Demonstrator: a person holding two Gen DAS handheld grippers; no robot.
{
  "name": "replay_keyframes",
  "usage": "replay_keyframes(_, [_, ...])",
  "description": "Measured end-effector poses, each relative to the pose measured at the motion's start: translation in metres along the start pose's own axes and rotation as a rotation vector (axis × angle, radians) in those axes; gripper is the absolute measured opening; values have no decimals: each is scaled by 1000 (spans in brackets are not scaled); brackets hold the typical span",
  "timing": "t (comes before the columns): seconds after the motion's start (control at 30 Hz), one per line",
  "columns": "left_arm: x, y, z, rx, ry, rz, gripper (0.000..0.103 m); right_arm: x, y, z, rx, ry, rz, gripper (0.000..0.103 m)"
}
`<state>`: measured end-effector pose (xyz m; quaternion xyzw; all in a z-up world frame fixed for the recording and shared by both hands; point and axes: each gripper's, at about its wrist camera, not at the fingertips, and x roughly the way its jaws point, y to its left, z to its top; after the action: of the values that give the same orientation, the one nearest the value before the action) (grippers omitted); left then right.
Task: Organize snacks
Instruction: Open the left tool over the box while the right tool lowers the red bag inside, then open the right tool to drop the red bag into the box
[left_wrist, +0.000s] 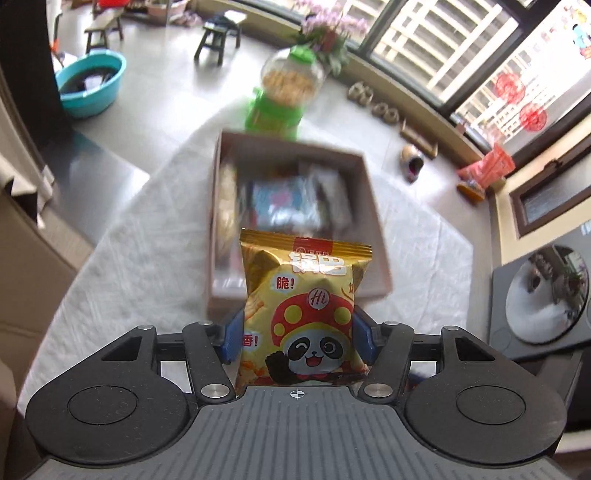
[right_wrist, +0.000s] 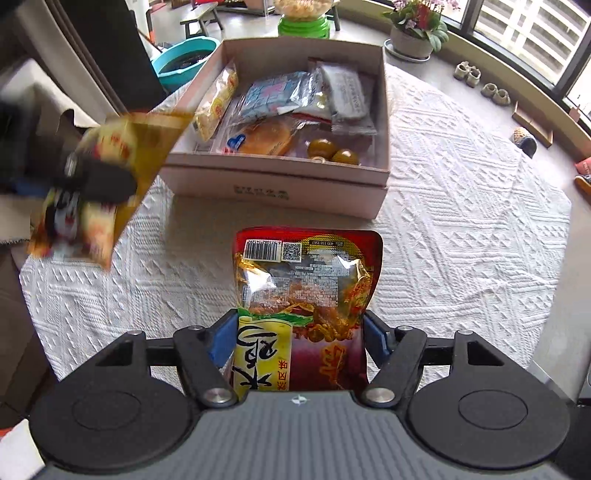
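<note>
Two grippers: each clamped on one packet.
Left gripper (left_wrist: 297, 338): grips yellow panda packet (left_wrist: 304, 310).
Right gripper (right_wrist: 299, 338): grips red pouch (right_wrist: 306, 295).
Box (left_wrist: 221, 184): contents blurred in left view.

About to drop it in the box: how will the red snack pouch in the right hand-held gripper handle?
The red pouch looks glossy, so probably slippery. It stands up past the right hand-held gripper without drooping, so likely fairly stiff and light.

Yellow pack (left_wrist: 304, 314): panda print, upright, lifted before the box.
Red pack (right_wrist: 306, 310): barcode side up, off the desk.
Box (right_wrist: 384, 110): open, snacks inside.
</note>
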<state>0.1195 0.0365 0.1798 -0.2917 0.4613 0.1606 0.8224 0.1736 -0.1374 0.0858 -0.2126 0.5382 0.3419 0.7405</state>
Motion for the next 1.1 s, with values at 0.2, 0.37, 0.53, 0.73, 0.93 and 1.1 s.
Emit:
replay_keyframes(0.2, [46,-22,70,7,-75,39,63,-19,-15,13,29,-40,-5,70])
replay_keyframes(0.37, [64,-22,72,24,-64,46,61,-9,-21,8,43,-25,1,70])
replay_keyframes(0.53, [43,20,28,-29,-117,-34,57,-2,-24,5,59,-5,2,70])
replay_keyframes(0.73, [6,55,-41,-53,-71,-65,43,-56,-23,56,44,-211,47,70])
replay_keyframes(0.93, [16,60,-82,-80,-42,-32,43,-54,-8,136,6,-328,66,84])
replay_keyframes(1.1, [39,60,-107,-76,-37,12,43,-2,-9,158,58,-247,108,83])
